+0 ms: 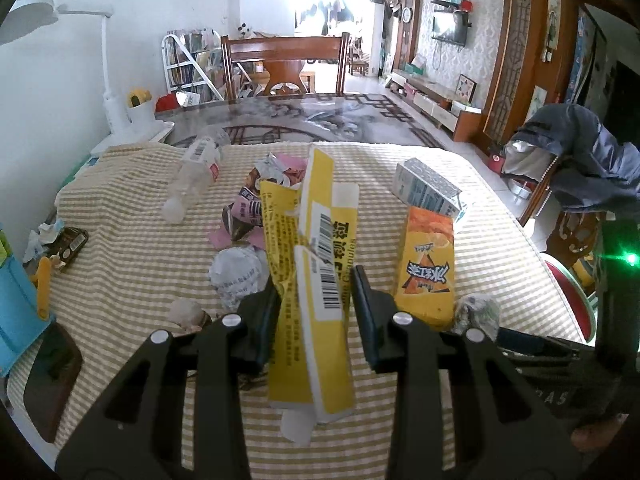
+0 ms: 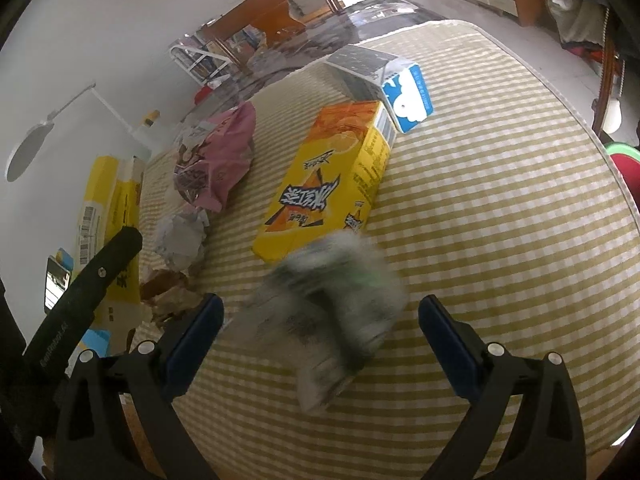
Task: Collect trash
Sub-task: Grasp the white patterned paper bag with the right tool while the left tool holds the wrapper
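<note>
My left gripper [image 1: 314, 292] is shut on a flattened yellow carton [image 1: 316, 280] with barcodes, held upright above the striped cloth [image 1: 132, 264]. That carton [image 2: 108, 208] also shows at the left of the right wrist view. My right gripper [image 2: 320, 308] is open wide, and a blurred crumpled paper wad [image 2: 332, 300] lies between its fingers without touching either pad. Just beyond the wad lies an orange drink carton [image 2: 324, 184], with a blue and white carton [image 2: 384, 84] behind it. A pink wrapper [image 2: 220, 156], a white paper ball [image 1: 238, 276] and a clear plastic bottle [image 1: 196, 176] lie further left.
A brown snack wrapper [image 1: 68, 246] and a blue box [image 1: 16, 304] sit at the cloth's left edge, with a dark flat object [image 1: 52, 376] near them. A white lamp [image 1: 116, 104] and a wooden chair [image 1: 284, 60] stand beyond. A grey jacket [image 1: 580, 164] hangs at the right.
</note>
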Action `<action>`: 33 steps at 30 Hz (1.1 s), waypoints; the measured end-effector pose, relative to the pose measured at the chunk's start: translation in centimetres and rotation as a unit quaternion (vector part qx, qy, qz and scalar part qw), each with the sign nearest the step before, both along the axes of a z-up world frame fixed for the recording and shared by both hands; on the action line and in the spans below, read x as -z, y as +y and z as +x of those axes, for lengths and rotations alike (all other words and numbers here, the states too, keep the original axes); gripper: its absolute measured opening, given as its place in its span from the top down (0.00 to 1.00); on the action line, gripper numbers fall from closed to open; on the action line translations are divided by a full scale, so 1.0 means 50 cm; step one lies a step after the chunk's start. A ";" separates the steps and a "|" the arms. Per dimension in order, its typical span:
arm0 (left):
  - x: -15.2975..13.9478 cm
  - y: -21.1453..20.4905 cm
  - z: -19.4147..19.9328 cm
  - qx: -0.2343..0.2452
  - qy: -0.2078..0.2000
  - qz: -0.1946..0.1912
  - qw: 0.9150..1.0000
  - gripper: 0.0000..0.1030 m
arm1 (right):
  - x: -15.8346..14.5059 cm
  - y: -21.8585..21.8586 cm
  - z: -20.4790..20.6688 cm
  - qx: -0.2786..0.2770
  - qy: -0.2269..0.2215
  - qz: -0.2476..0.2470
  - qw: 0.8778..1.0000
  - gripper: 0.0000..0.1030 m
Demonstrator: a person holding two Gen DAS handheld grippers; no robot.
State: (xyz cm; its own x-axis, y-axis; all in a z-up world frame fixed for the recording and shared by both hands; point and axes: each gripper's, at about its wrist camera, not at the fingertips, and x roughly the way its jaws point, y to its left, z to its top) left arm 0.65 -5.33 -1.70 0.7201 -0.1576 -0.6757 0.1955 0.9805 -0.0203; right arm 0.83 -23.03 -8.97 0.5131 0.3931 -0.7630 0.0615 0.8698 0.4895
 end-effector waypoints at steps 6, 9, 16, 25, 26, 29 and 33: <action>0.003 0.000 0.001 0.000 0.008 -0.001 1.000 0.67 | -0.003 0.016 -0.002 -0.008 -0.001 -0.025 1.000 0.08; 0.009 -0.002 0.003 0.001 0.012 0.001 1.000 0.67 | 0.001 0.036 0.004 -0.014 0.011 -0.065 0.998 0.08; 0.036 -0.011 0.012 0.004 0.036 0.007 0.999 0.67 | 0.003 0.067 -0.001 -0.040 0.014 -0.124 0.991 0.36; 0.061 -0.017 0.018 0.002 0.055 0.013 0.998 0.67 | -0.018 0.085 -0.018 -0.049 -0.032 -0.187 0.981 0.43; 0.062 -0.017 0.018 0.002 0.057 0.013 0.998 0.67 | -0.019 0.086 -0.019 -0.050 -0.036 -0.190 0.980 0.43; 0.066 -0.019 0.018 0.002 0.059 0.015 0.998 0.67 | -0.021 0.093 -0.020 -0.053 -0.044 -0.200 0.977 0.44; 0.070 -0.018 0.020 0.002 0.063 0.015 0.998 0.67 | -0.023 0.096 -0.019 -0.054 -0.048 -0.208 0.975 0.44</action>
